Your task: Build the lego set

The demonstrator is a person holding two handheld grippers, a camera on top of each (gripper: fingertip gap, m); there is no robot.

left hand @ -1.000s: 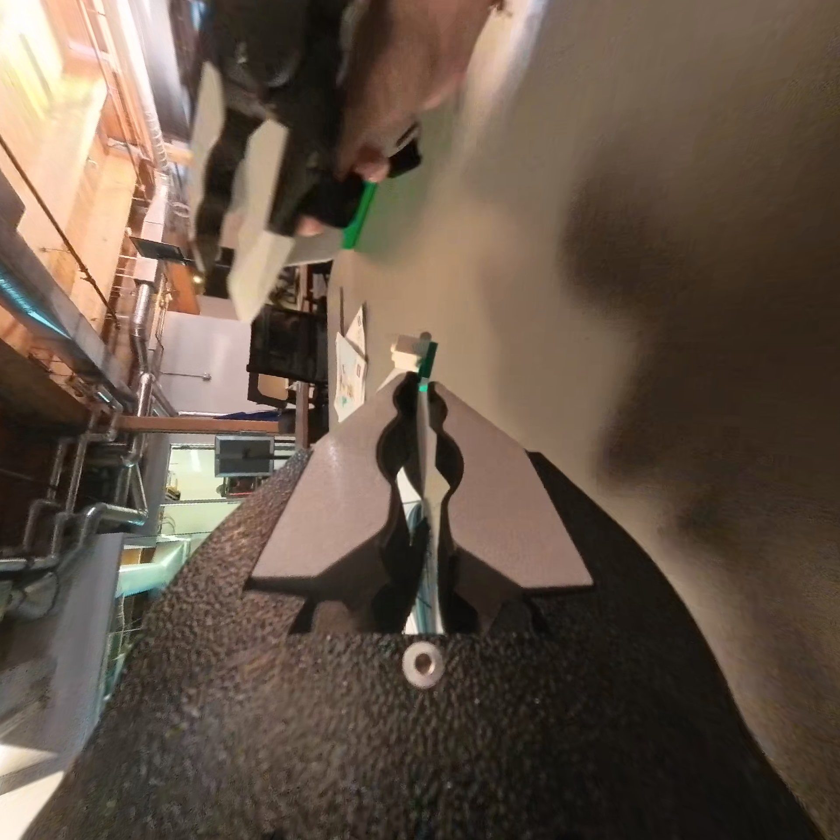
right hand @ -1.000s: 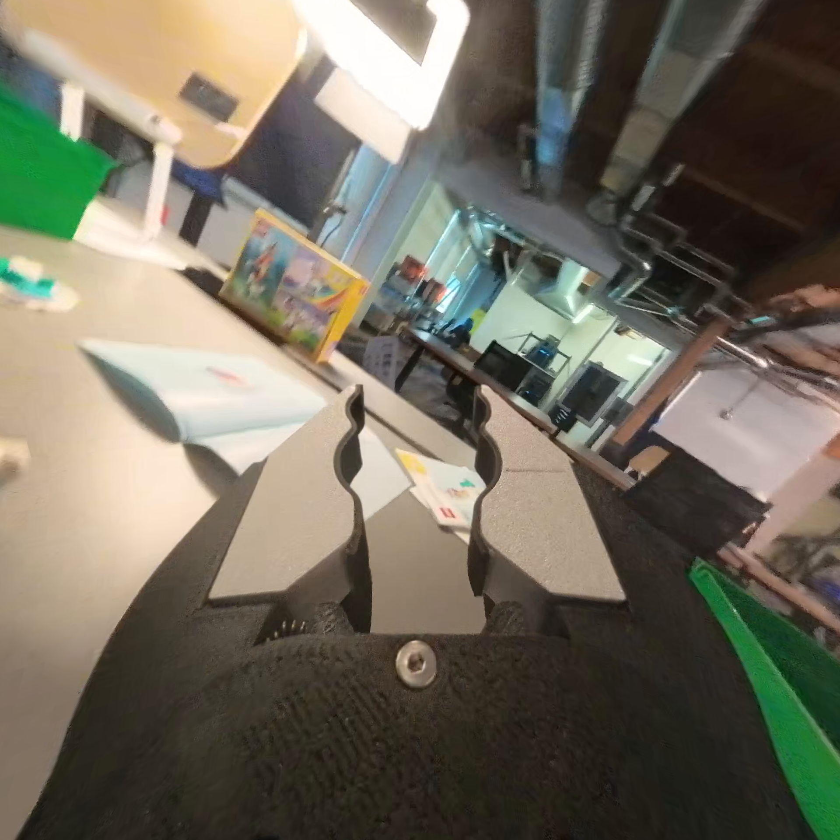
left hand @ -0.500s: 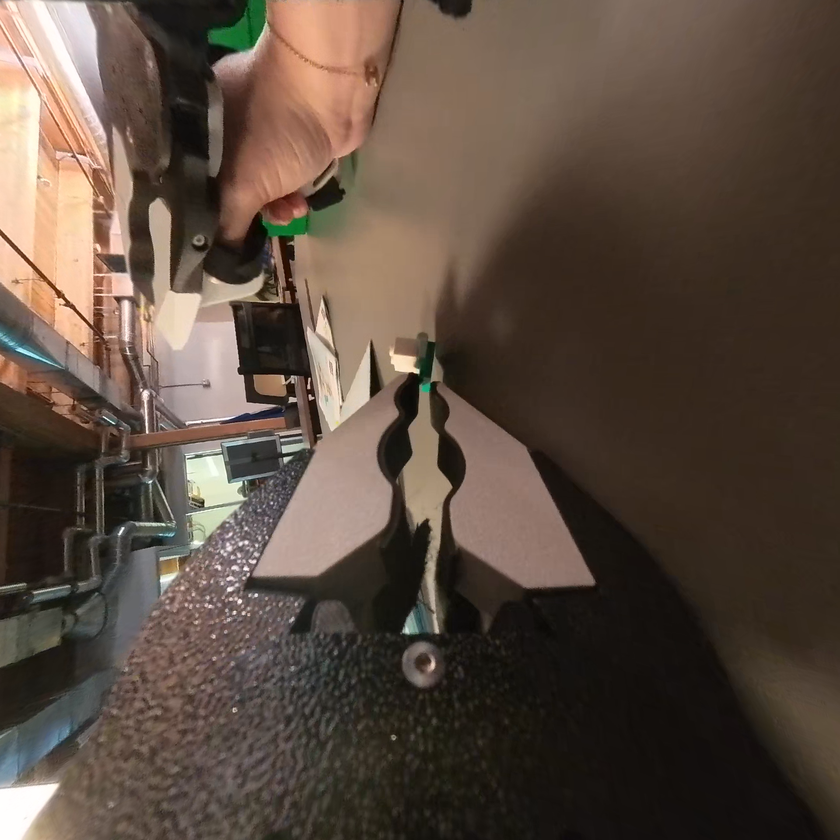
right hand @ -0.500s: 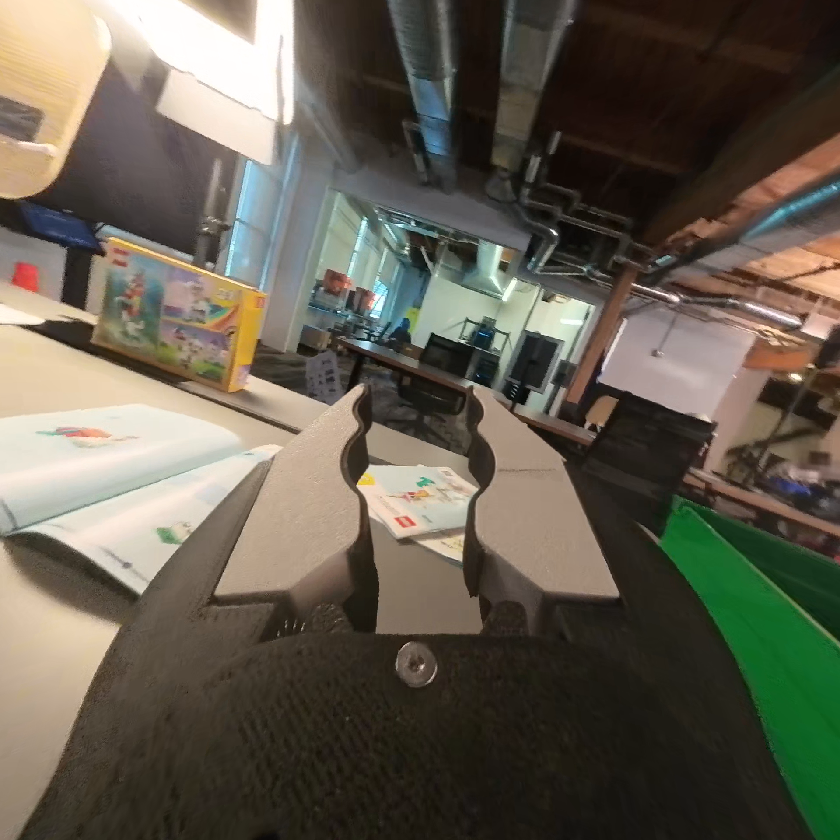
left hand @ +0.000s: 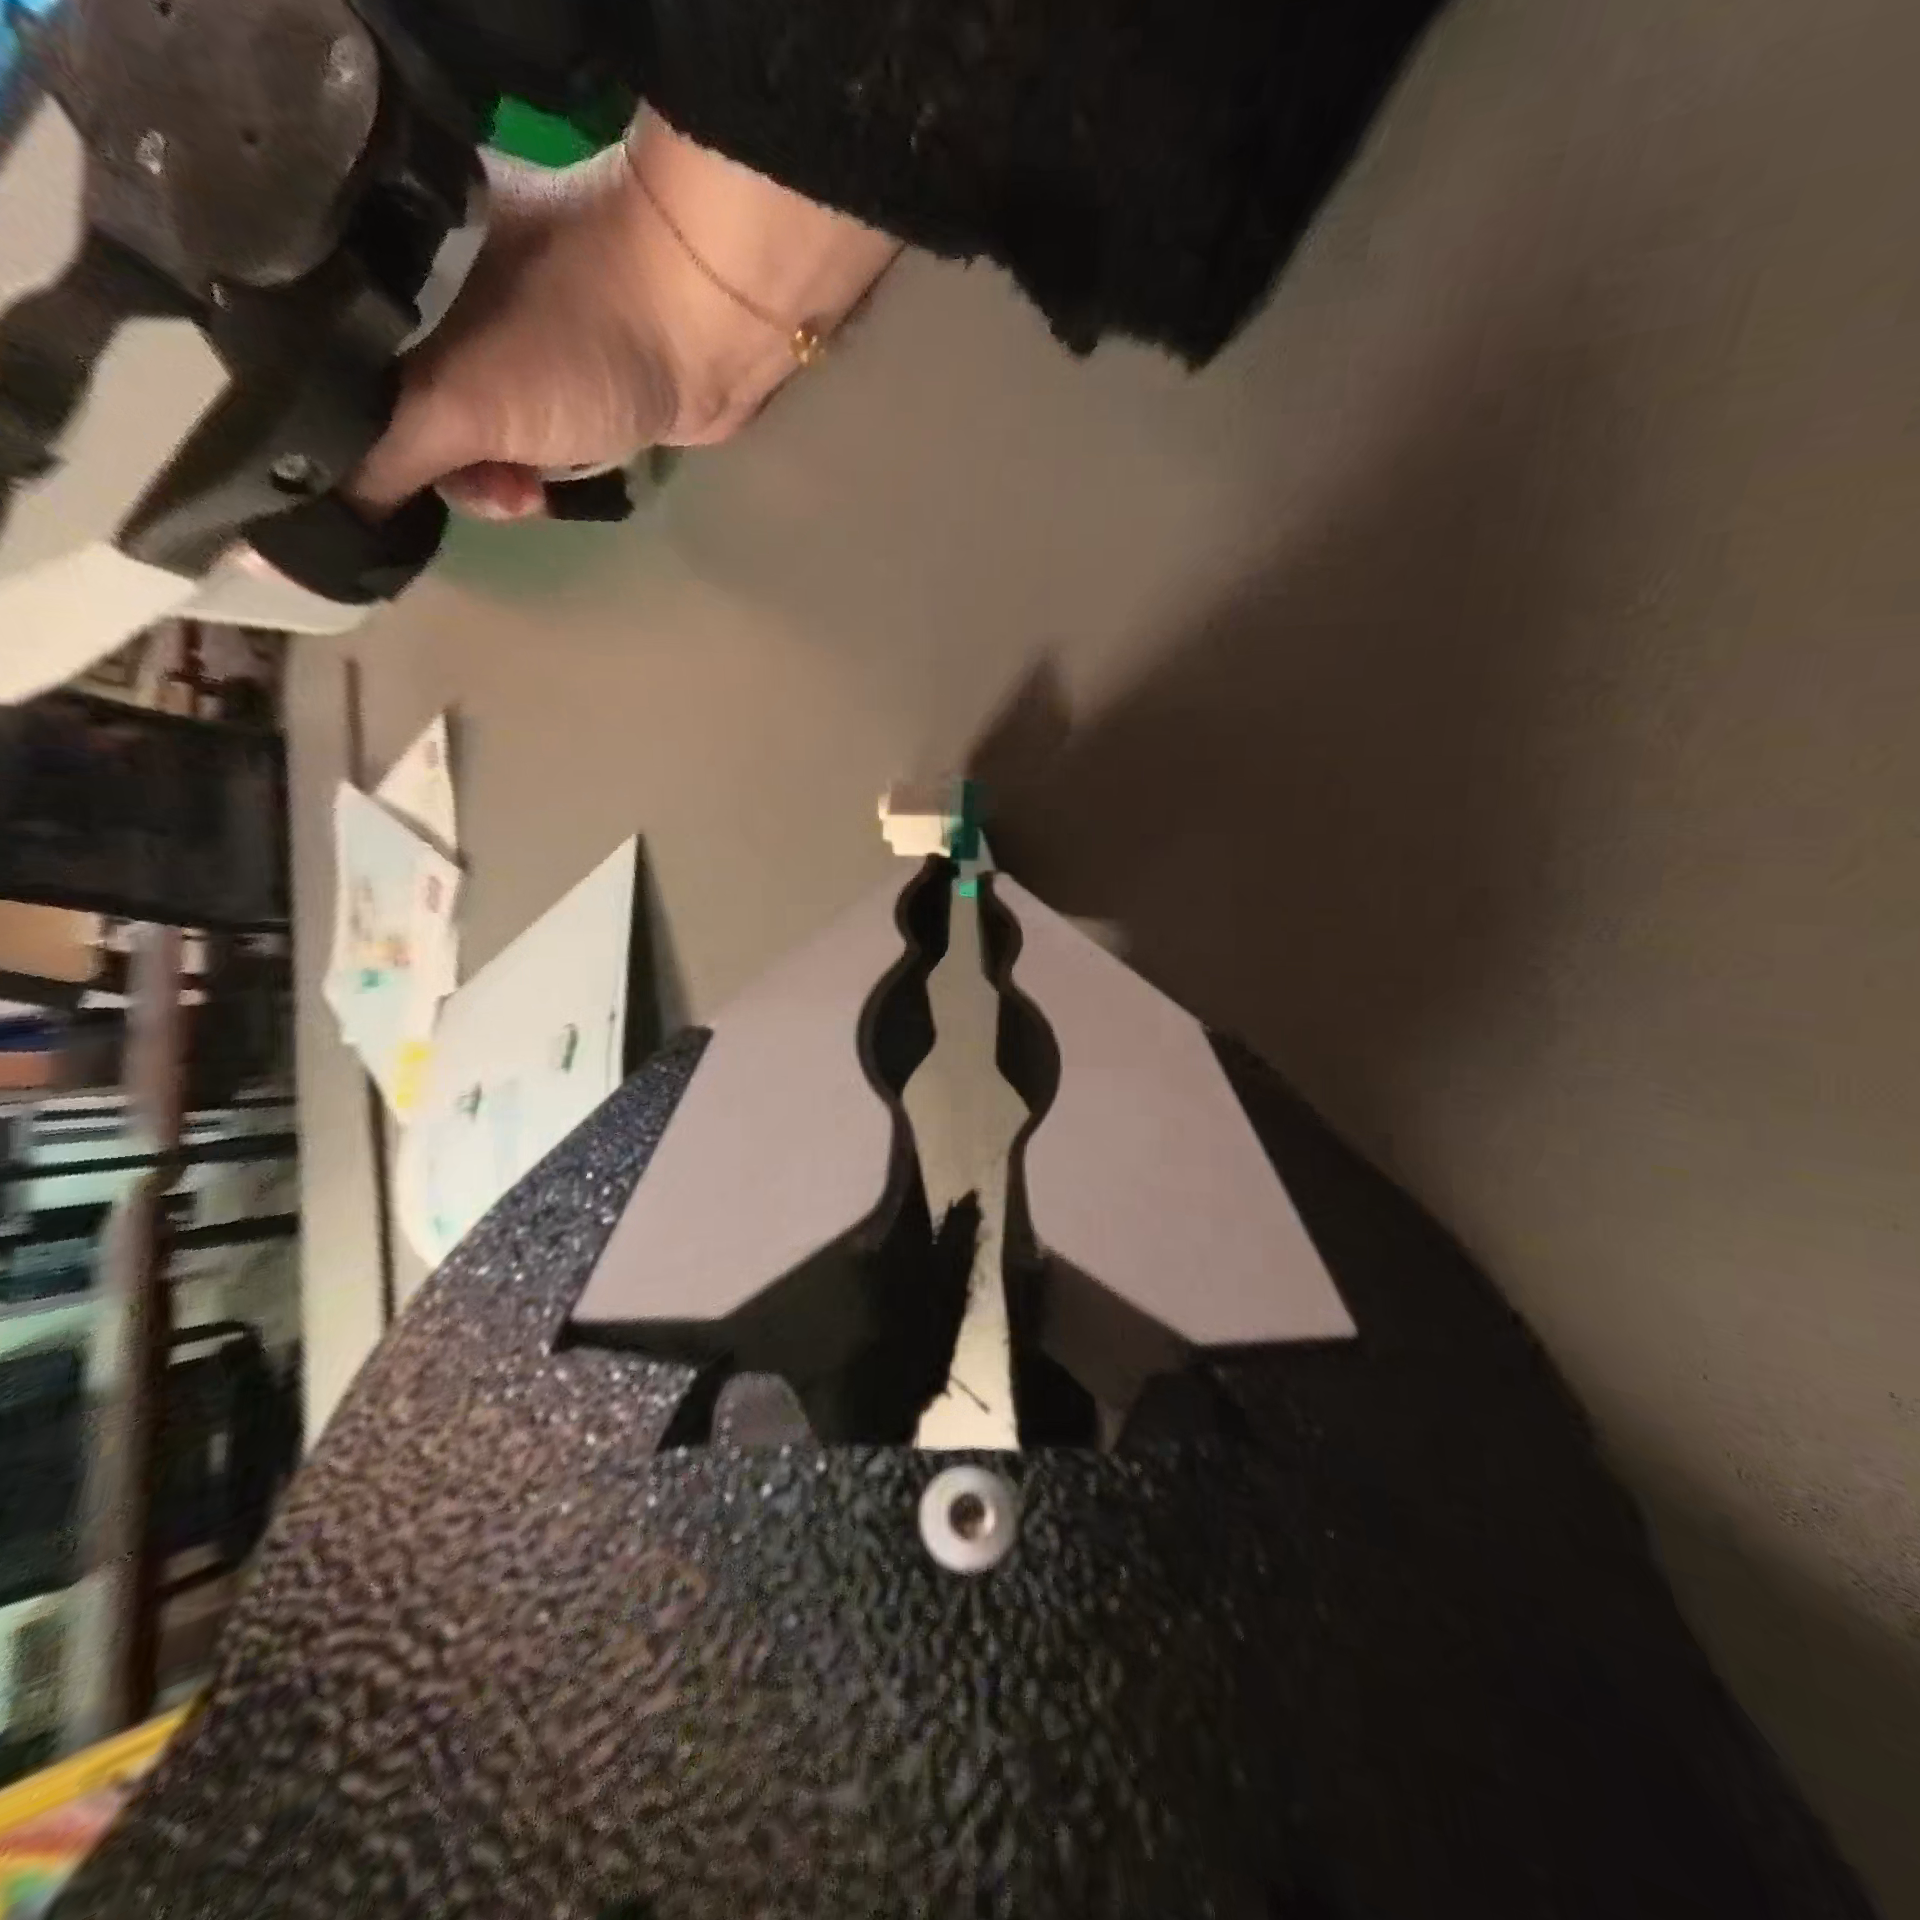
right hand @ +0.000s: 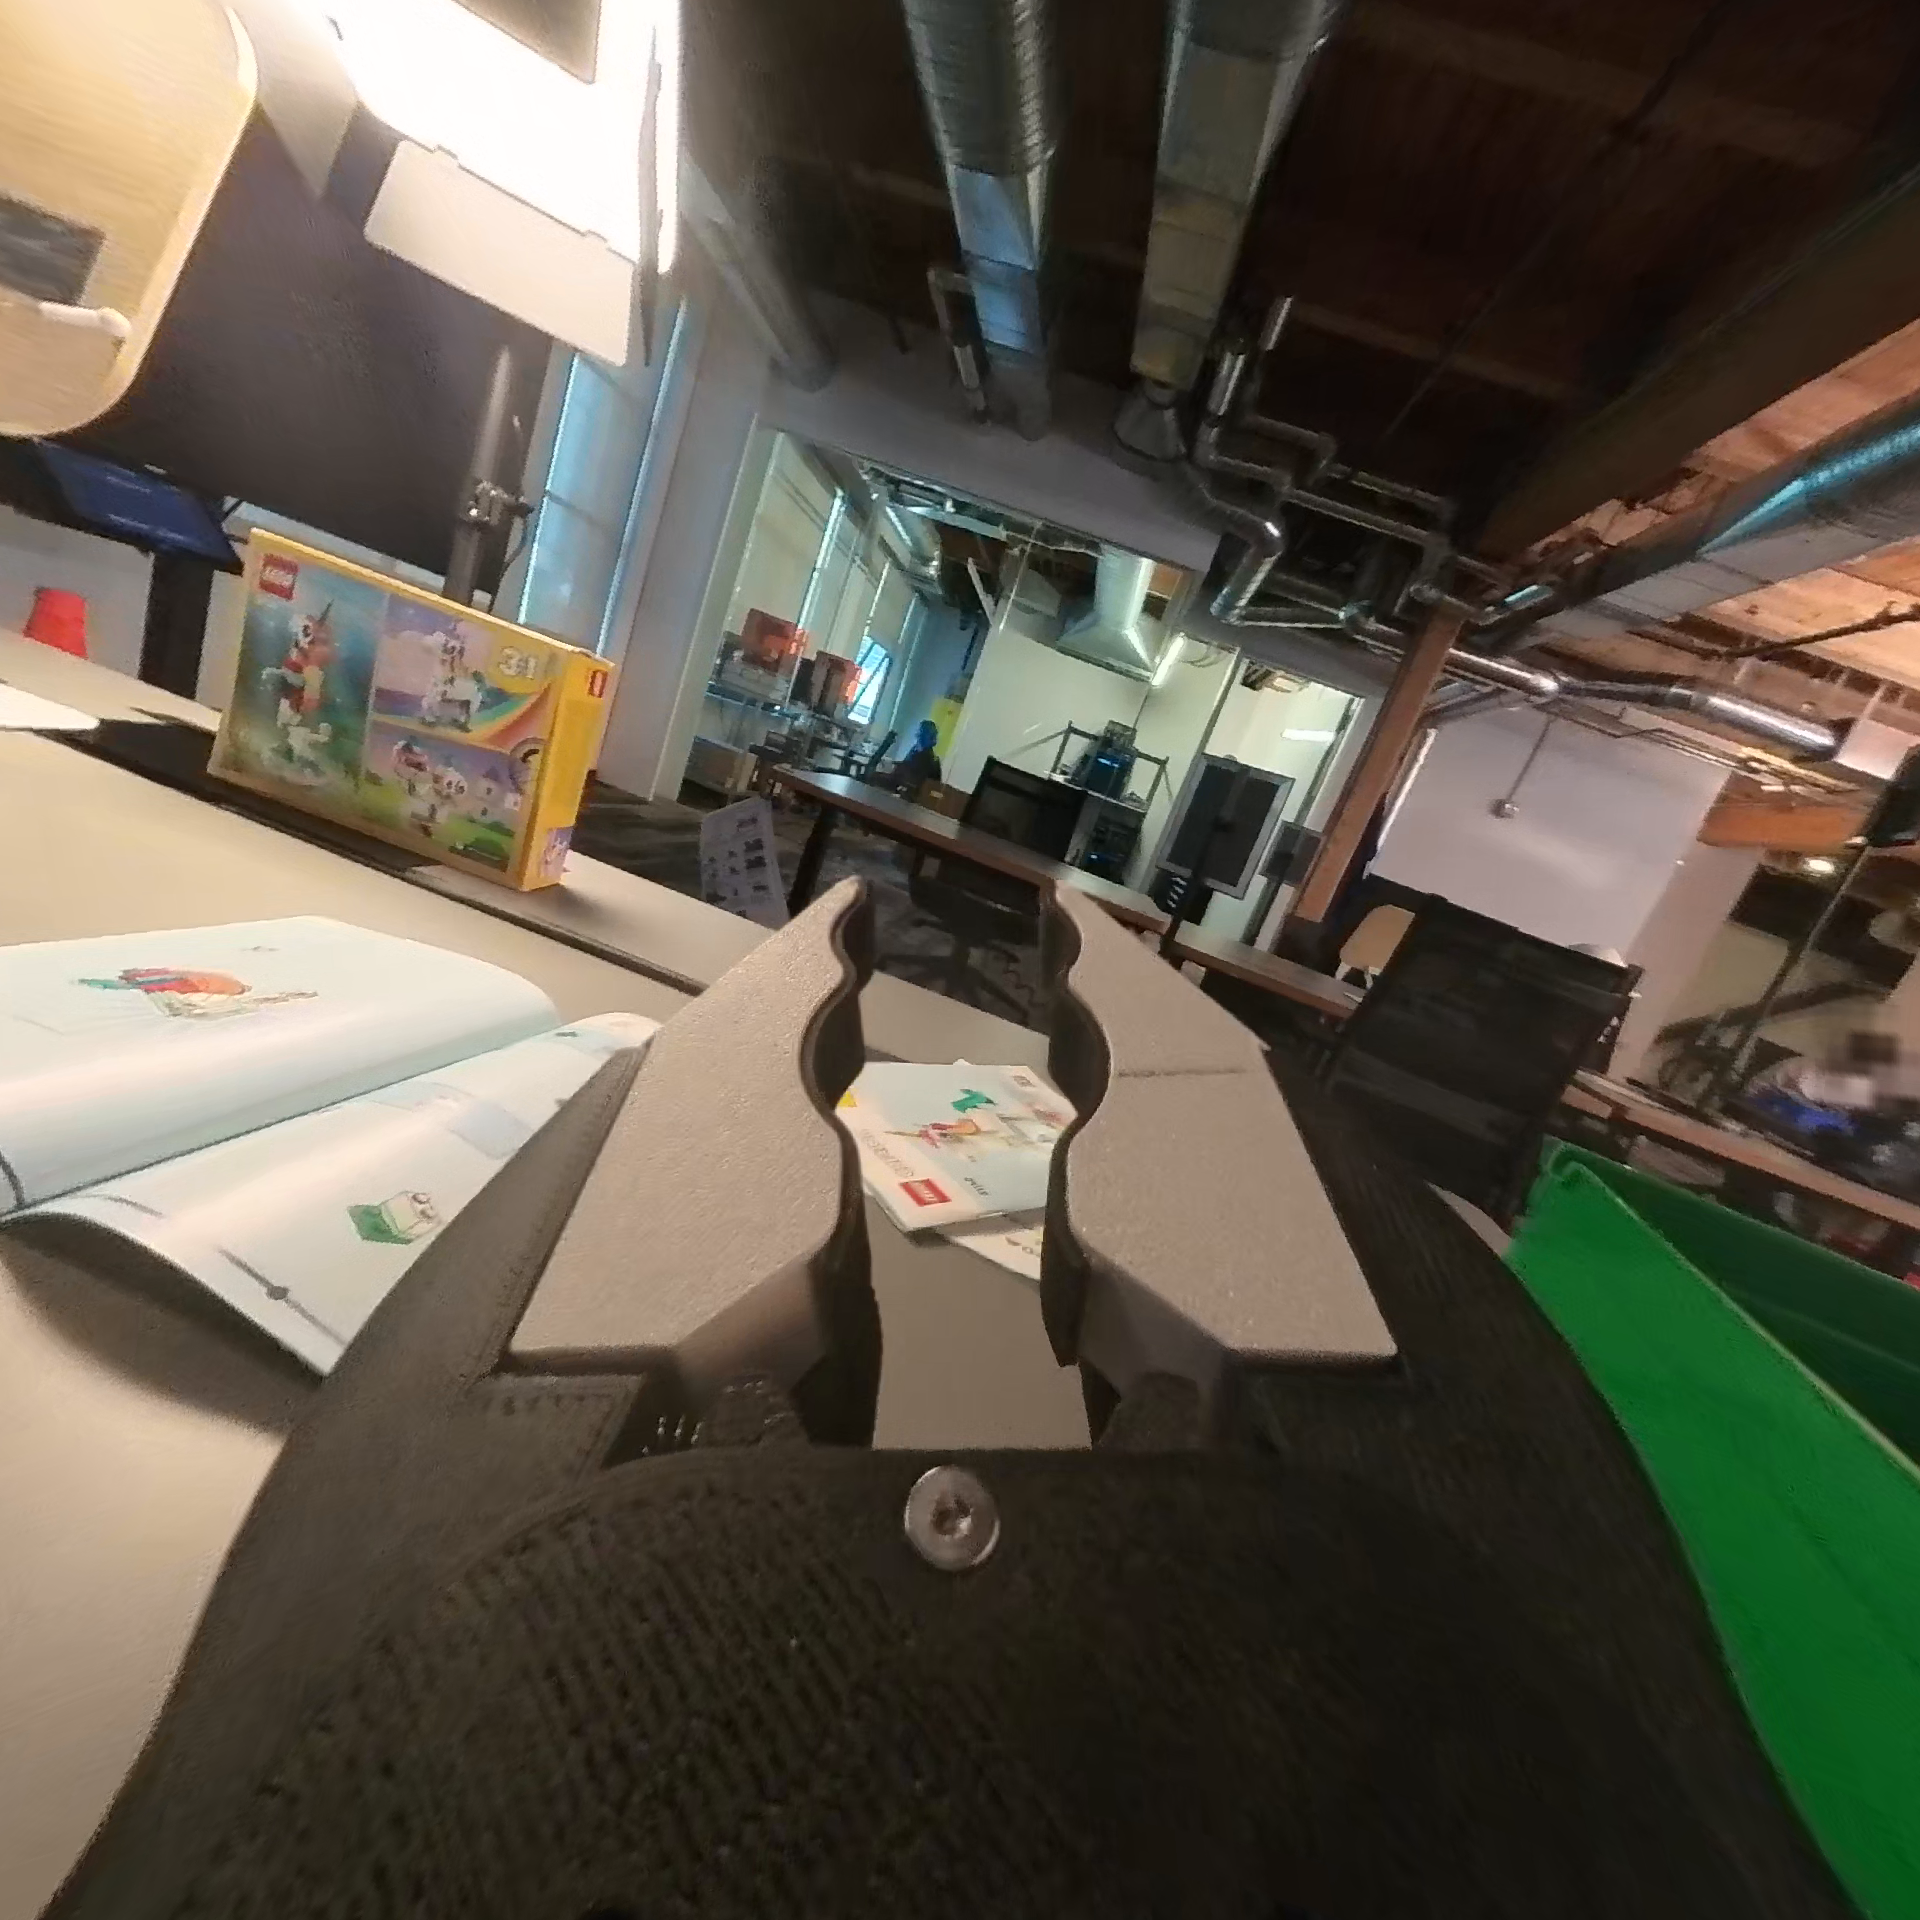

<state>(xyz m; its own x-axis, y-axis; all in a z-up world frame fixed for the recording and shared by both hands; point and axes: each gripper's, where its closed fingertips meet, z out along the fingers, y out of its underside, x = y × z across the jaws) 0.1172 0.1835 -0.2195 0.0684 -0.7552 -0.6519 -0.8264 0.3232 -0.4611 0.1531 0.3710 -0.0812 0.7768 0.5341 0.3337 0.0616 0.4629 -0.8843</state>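
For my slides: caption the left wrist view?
Left gripper pinches a green-and-white lego piece sideways near the grey table.

A grey table (right hand: 94, 1455) stretches toward an open workshop hall, a green bin (right hand: 1766, 1382) at its right edge. Silver ventilation ducts (right hand: 987, 156) and pipes run beneath a dark wooden ceiling, and a bright light panel (right hand: 499, 197) glows at the upper left. A red cup (right hand: 57, 621) stands far off on the left. In the background, a long dark table (right hand: 935, 821) with black chairs (right hand: 1475, 1039) sits before a glass-walled room, and a brown wooden post (right hand: 1382, 758) rises to the beams. A dark monitor (right hand: 1226, 826) stands beside that post.
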